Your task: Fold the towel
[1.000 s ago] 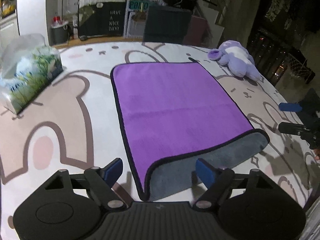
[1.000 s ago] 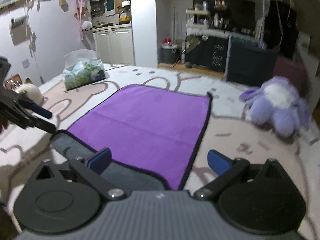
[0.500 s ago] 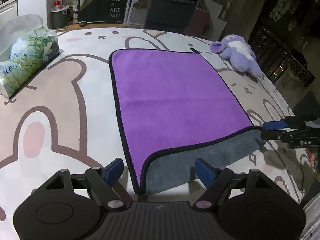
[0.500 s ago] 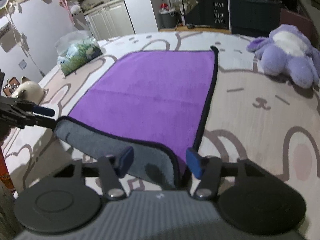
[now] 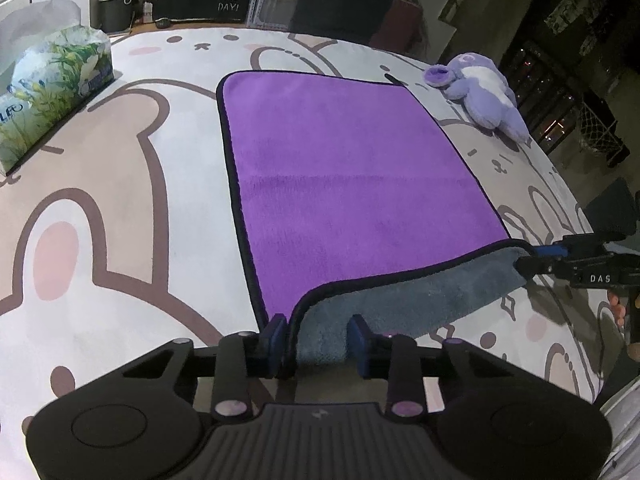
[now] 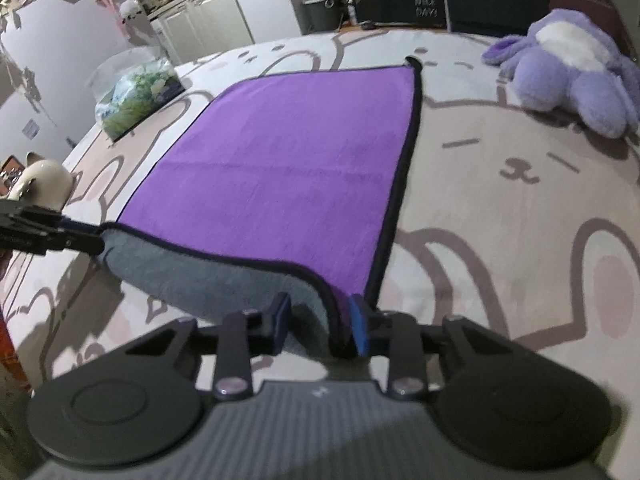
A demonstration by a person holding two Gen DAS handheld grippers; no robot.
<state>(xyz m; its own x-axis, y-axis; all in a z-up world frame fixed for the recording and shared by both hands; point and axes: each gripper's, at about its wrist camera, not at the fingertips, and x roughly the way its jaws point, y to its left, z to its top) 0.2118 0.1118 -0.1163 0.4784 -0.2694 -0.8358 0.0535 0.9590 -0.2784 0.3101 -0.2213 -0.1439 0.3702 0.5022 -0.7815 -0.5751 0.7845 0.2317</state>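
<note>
A purple towel [image 5: 344, 176] with a black hem and grey underside lies flat on a bunny-print cloth; it also shows in the right wrist view [image 6: 288, 168]. Its near edge is folded up, showing a grey band [image 5: 408, 300]. My left gripper [image 5: 318, 340] straddles the near left corner, jaws partly closed around the thick fold. My right gripper [image 6: 320, 322] straddles the near right corner the same way; it shows from the side in the left wrist view [image 5: 536, 258], fingers at the towel's corner.
A tissue pack [image 5: 44, 92] lies at the far left. A purple plush toy [image 5: 480, 92] lies at the far right, also in the right wrist view [image 6: 572, 68]. A cream ceramic object [image 6: 40, 182] sits at the table's left edge.
Both grippers moved forward onto the towel's near corners and their jaws narrowed from wide open to closing around the folded edge. The near edge has lifted slightly.
</note>
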